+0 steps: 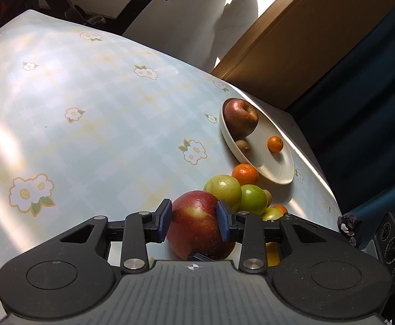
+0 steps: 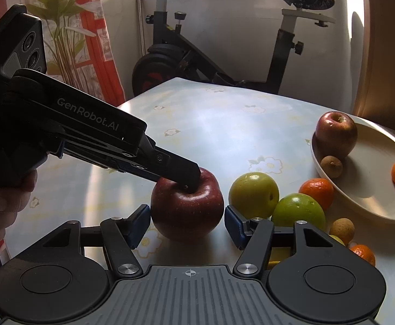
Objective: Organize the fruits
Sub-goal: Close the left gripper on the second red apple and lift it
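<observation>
Left wrist view: left gripper (image 1: 194, 223) closed on the red apple (image 1: 197, 224), blue pads (image 1: 165, 222) pressed to its flanks. The apple sits near the table (image 1: 89, 108) edge, just beside the green apples (image 1: 224, 189). The bowl (image 1: 273, 173) lies beyond, already holding a dark apple (image 1: 240, 117), a small orange (image 1: 275, 144) and a brown fruit (image 1: 242, 146).

Right wrist view: right gripper (image 2: 188, 223) stands open, pads either side of the same apple (image 2: 188, 205), not pressing. The left gripper (image 2: 189, 180) comes in from above.

Risks, as judged: the round waxy skin may slip from narrow pads on lifting; the two grippers crowd one apple and may knock together; a swing toward the bowl (image 2: 360, 205) could nudge the green apples (image 2: 254, 195) and oranges (image 2: 316, 191) into rolling off.
</observation>
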`<act>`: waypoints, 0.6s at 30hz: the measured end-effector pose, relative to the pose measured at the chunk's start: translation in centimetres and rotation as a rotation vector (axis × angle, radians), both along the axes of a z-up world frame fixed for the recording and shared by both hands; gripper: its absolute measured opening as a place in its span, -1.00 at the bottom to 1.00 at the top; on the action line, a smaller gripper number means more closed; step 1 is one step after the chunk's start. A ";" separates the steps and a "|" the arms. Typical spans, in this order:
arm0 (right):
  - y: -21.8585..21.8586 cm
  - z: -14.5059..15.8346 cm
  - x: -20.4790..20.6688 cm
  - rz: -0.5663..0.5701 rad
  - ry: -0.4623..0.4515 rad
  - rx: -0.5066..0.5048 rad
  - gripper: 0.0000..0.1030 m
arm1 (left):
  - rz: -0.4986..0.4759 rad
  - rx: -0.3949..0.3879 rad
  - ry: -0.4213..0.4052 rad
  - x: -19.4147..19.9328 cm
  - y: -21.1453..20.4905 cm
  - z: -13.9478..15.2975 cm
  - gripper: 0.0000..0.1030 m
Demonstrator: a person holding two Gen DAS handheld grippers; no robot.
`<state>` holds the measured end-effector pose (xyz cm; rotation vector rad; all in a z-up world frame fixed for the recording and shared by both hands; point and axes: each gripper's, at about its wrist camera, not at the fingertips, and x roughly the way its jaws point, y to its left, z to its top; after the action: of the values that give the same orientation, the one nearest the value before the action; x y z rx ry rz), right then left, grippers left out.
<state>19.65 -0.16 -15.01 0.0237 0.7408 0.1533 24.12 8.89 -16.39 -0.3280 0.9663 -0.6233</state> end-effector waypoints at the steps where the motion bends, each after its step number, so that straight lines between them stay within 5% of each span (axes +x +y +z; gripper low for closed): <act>1: 0.0 -0.1 0.0 0.001 0.006 0.001 0.08 | 0.000 -0.001 -0.001 0.0 0.0 0.0 -0.28; 18: -1.3 1.9 -0.8 0.012 -0.091 0.018 0.05 | 0.004 -0.001 -0.022 0.1 -0.4 2.2 -0.26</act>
<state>18.82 -1.47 -13.07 0.0290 0.6487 0.1710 24.22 8.51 -14.18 -0.3227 0.9440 -0.6227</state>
